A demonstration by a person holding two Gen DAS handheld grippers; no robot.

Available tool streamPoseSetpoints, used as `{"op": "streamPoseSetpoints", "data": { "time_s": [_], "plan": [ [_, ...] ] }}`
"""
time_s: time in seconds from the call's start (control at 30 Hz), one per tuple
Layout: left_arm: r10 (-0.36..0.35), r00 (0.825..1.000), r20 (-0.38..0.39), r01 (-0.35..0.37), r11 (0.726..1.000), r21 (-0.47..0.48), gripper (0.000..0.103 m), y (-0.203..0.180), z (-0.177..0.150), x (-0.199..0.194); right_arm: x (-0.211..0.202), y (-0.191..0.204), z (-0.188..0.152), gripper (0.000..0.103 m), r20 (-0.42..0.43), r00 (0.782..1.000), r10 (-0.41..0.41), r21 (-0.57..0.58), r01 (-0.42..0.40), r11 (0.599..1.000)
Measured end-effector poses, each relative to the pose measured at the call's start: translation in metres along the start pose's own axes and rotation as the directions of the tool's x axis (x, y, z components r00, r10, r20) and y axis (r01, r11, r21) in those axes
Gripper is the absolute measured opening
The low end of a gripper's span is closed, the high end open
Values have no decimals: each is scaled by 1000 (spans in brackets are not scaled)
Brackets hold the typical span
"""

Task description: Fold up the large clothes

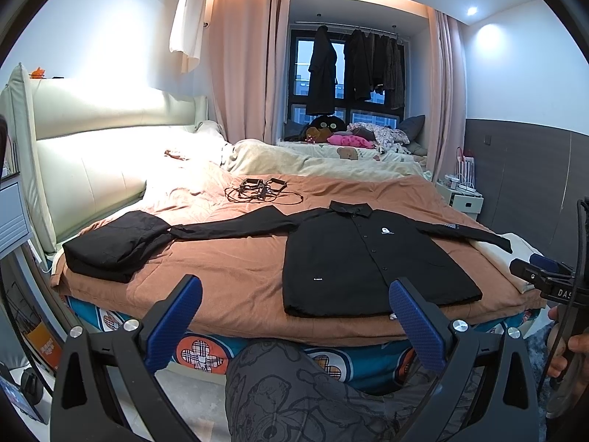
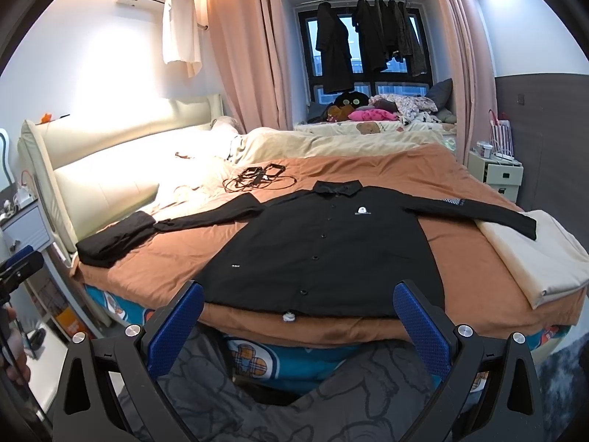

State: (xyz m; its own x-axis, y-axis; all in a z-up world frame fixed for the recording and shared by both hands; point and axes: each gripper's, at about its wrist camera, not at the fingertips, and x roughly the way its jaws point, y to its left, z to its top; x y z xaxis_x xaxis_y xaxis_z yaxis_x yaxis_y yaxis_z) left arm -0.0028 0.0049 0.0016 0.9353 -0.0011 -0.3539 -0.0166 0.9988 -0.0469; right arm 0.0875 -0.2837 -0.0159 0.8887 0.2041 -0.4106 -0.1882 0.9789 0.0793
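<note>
black shirt [image 2: 324,246] lies flat, buttoned, sleeves out, on brown cover [image 2: 460,184] of bed, w/ folded black garment [image 1: 114,245] at its left, as left gripper [image 1: 294,316] & right gripper [image 2: 298,322] hover wide apart, holding nothing.

We are in a home bedroom: a wide bed with an orange-brown quilt [image 1: 228,258], pink floor-length curtains [image 1: 243,62], dark clothes hanging at the window [image 1: 353,62].

A black button shirt [image 1: 368,258] lies flat, sleeves spread, at centre right on the brown bedspread [image 1: 228,272]. At centre left sits a folded black garment [image 1: 114,245]. The left gripper [image 1: 294,316], jaws wide apart and empty, fills the lower frame.
</note>
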Motion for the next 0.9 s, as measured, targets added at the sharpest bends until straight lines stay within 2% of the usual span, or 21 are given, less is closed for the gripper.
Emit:
{"op": "streamPoseSetpoints", "data": {
  "time_s": [0.47,0.9],
  "plan": [
    [1,1000,25,-1,1000,-5,103,6,-3,5,20,5,-4,103,-45,999,15,-1,-15,1000],
    [42,998,-44,-44,998,-44,103,43,11,72,83,-7,17,103,-75,997,14,47,-11,999]
  ]
}}
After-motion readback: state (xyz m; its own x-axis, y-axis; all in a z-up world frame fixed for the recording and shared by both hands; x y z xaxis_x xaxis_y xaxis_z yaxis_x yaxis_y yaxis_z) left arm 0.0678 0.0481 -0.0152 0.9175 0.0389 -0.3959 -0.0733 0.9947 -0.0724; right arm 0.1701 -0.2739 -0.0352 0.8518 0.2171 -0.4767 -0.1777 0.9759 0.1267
